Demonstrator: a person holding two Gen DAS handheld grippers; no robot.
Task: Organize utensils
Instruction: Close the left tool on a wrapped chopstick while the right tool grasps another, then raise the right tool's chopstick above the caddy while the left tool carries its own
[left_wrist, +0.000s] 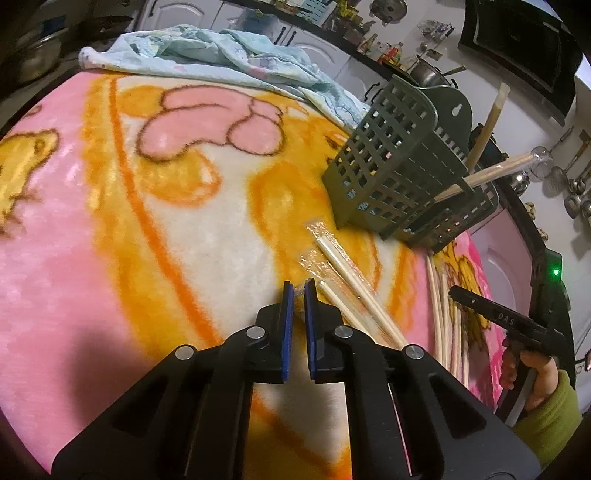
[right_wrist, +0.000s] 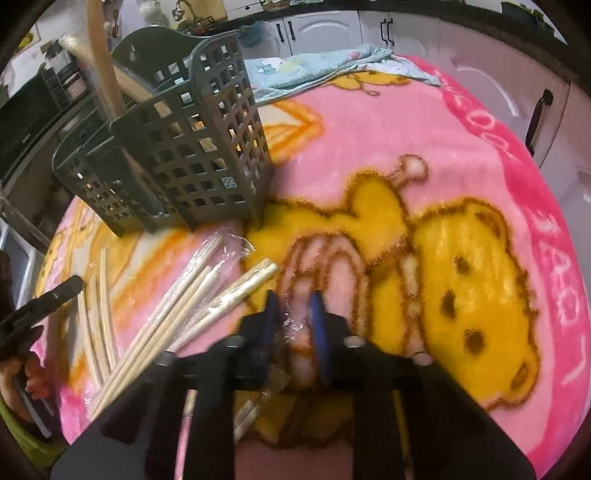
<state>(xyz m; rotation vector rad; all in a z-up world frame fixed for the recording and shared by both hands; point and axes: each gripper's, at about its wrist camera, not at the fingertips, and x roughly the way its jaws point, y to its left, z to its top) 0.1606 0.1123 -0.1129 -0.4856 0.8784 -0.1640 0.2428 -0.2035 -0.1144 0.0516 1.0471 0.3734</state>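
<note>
Thin clear plastic sleeves the wrapped chopsticks (left_wrist: 345, 275), light, stiff sticks in slippery, crinkly film, lying on the pink blanket (left_wrist: 110, 221) near the green basket (left_wrist: 391, 162). The left gripper (left_wrist: 299, 291) is pinched onto the wrapper's near end. The right gripper (right_wrist: 293, 306) is likewise closed on crinkled film. Gripping wood seems surer than loose film.

Left claw (left_wrist: 300, 290) pinching clear wrapper (left_wrist: 314, 260) of chopsticks (left_wrist: 347, 275); green basket (left_wrist: 384, 162) beyond on blanket (left_wrist: 110, 221).
</note>
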